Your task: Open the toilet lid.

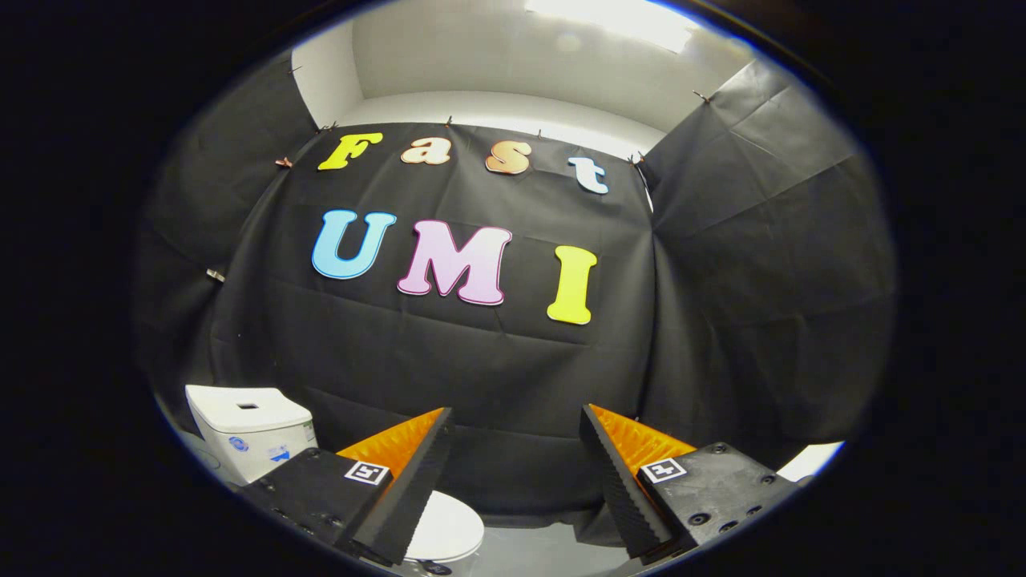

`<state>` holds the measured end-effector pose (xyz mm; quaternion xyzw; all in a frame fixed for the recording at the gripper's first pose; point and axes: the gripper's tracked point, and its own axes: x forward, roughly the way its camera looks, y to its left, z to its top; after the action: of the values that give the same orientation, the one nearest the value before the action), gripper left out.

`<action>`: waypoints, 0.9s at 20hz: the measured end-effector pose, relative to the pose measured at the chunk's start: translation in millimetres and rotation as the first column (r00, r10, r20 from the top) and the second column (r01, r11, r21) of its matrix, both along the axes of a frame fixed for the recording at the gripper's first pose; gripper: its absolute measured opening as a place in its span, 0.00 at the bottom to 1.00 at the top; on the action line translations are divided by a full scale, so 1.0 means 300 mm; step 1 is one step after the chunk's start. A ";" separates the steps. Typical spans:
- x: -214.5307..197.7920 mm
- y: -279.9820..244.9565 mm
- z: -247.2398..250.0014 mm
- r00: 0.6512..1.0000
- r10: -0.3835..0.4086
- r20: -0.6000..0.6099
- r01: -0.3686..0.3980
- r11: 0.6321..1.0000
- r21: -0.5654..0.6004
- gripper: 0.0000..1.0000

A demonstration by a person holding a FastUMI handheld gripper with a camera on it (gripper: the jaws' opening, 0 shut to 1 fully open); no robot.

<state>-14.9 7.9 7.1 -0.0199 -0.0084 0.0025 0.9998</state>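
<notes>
your tongs (517,449) hang wide open with nothing between the fingers. the toilet lid (447,525) lies closed at about seven o'clock, low and partly behind the left finger, with the tank (248,429) beyond it at eight o'clock. judge the lid a rigid, glossy, fairly light plastic shell, likely slippery, so hook or pinch its front lip rather than the smooth top. the grey floor (545,553) sits ahead at six o'clock, with black cloth walls (497,377) all around.
</notes>
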 end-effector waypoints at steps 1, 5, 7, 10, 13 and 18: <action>0.007 0.002 -0.006 1.000 -0.007 -0.002 0.007 1.000 0.006 0.98; 0.042 0.003 -0.002 1.000 -0.020 0.017 0.020 1.000 0.022 0.98; 0.063 0.007 -0.015 1.000 -0.016 0.018 0.016 0.999 0.032 0.98; 0.097 -0.007 -0.066 1.000 -0.018 0.000 0.018 1.000 0.022 0.98; 0.109 -0.017 -0.148 0.999 -0.020 -0.051 0.022 0.998 0.053 0.98; 0.106 0.025 -0.381 0.978 0.019 -0.206 0.024 0.978 0.206 0.98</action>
<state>16.8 15.5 -107.3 0.0850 0.0953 0.0023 0.9918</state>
